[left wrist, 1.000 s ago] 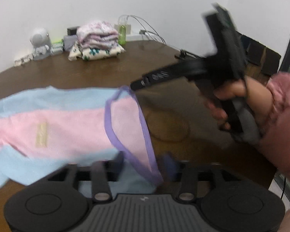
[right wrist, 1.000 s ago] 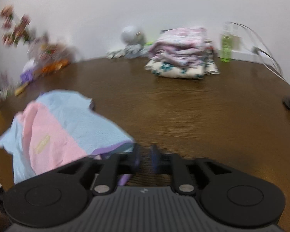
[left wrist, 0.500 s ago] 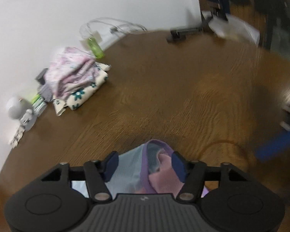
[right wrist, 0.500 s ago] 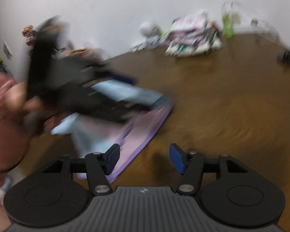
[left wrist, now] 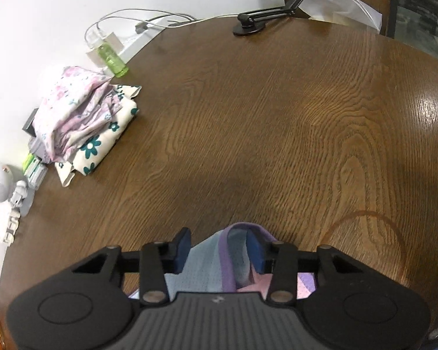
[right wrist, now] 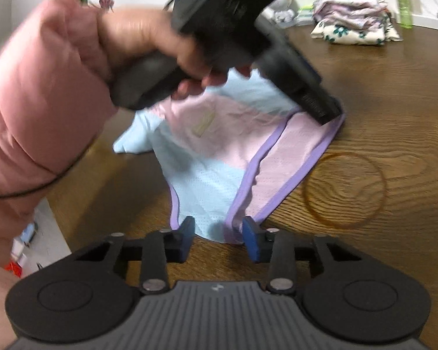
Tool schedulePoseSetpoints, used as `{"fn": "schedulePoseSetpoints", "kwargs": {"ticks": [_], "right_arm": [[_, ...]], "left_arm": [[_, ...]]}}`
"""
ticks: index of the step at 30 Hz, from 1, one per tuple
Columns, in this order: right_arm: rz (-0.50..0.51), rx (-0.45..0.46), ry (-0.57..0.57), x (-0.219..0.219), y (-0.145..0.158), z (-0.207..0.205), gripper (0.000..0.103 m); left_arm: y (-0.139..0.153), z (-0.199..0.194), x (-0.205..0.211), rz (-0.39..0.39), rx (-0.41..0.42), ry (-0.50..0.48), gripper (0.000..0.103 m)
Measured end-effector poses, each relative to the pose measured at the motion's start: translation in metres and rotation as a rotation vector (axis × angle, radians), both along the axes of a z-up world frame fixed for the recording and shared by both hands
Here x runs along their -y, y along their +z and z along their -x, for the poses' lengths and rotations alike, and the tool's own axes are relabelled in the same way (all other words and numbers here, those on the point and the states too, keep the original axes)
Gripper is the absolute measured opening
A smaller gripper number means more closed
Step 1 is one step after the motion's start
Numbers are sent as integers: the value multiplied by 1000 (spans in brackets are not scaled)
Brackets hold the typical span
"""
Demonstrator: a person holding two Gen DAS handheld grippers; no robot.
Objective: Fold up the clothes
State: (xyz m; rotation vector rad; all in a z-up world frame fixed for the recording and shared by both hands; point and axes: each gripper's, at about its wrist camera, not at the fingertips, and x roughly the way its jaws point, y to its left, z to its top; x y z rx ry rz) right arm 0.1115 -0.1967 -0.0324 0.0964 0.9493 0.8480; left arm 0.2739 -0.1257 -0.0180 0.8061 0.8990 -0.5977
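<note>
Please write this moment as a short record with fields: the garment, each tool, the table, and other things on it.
garment: pink and blue top with purple trim, spread flat, not folded
left tool: open, jaws around the purple edge
right tool: open, at the near hem
table: brown wood, ring mark beside the top
pile: folded floral clothes at the far edge
bottle: green, next to the pile

Lighting is even and indoor. Glare sits on the wooden surface (left wrist: 429, 110) at my left view's right edge. My right view shows heavy motion blur on the hand (right wrist: 149, 43) and sleeve (right wrist: 35, 93). Fisheye curvature bends both frames, with dark corners.
</note>
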Motion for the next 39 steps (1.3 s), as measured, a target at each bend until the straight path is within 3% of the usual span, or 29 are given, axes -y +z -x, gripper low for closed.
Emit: {"fn": "schedulePoseSetpoints", "kwargs": {"ticks": [2,4,7,9,16,20,23,26,27,31,34,37,39], "right_arm": [[8,3,-4,-5,-4,-2,24],[12,2,12,-8,-3,-2,19],[53,25,35,-6,0,-1,6],[90,47,50,-3,3,-1,1],[219,124,103,6,14,1,1],[406,269,67,23,34,-11,1],[569,399,24,37,52,-22,1],[703,569,-14,44,69,-29,1],[715,606,-9,41,70,-27,1],[638,585,98,21,49,-12,1],[544,474,161,9,23,2,1],[442,388,119,14,15,12,6],[354,348,47,23,19,18,20]], "left_arm": [[0,-2,2,-6,-10,-9,36],[-1,-2,3,-12,-21,-20,19],[-3,-2,6,-19,-33,-38,3],[-4,2,8,-42,13,-33,2],[22,4,2,19,137,44,1],[58,12,-10,127,271,150,1],[95,32,-39,311,366,271,1],[109,67,-75,452,416,355,1],[101,79,-86,470,410,386,1],[55,113,-124,481,325,521,1],[23,128,-144,474,244,586,1],[10,137,-156,476,220,601,1],[8,140,-160,473,227,595,2]]}}
